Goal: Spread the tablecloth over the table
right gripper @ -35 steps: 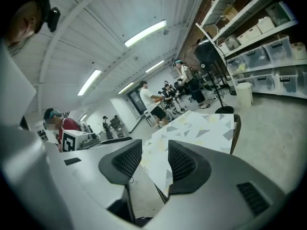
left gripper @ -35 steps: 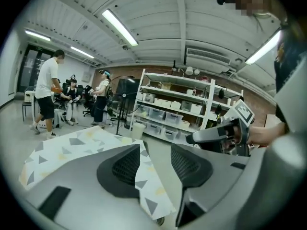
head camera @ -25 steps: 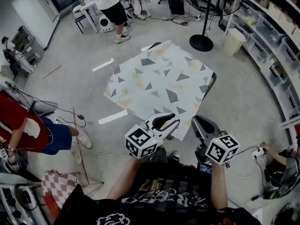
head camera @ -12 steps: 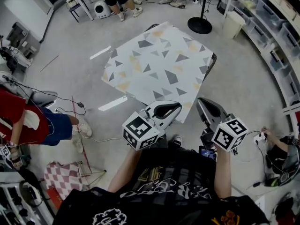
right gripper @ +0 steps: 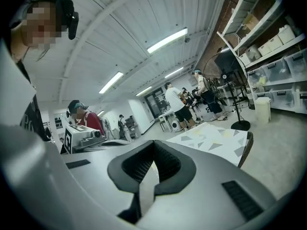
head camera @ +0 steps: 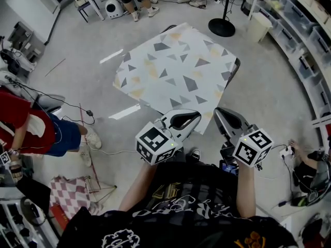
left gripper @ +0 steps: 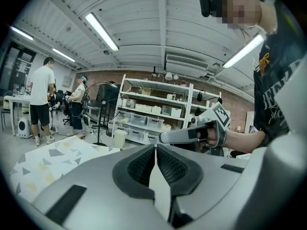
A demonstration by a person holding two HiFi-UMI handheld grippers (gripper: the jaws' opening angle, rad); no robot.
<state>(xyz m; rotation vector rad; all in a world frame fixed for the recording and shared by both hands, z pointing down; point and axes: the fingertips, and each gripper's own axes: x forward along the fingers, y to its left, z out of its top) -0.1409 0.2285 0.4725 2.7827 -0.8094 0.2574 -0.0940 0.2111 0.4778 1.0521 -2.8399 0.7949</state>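
One tablecloth (head camera: pixel 176 79), one table (head camera: pixel 236 70). Two grippers: the left gripper (head camera: pixel 192 118) and the right gripper (head camera: pixel 219 112). One fan stand (head camera: pixel 221 27), one bin (head camera: pixel 257 29), one checked cloth (head camera: pixel 70 203), two tape strips (head camera: pixel 111 57), one person in red (head camera: pixel 23 133).

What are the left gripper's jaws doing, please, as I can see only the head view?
Observer: The left gripper view shows the left gripper shut, its jaws together with nothing between them.
Operator: Thank you. And what about the other one?
Observer: In its own view the right gripper is shut too, and it holds nothing.
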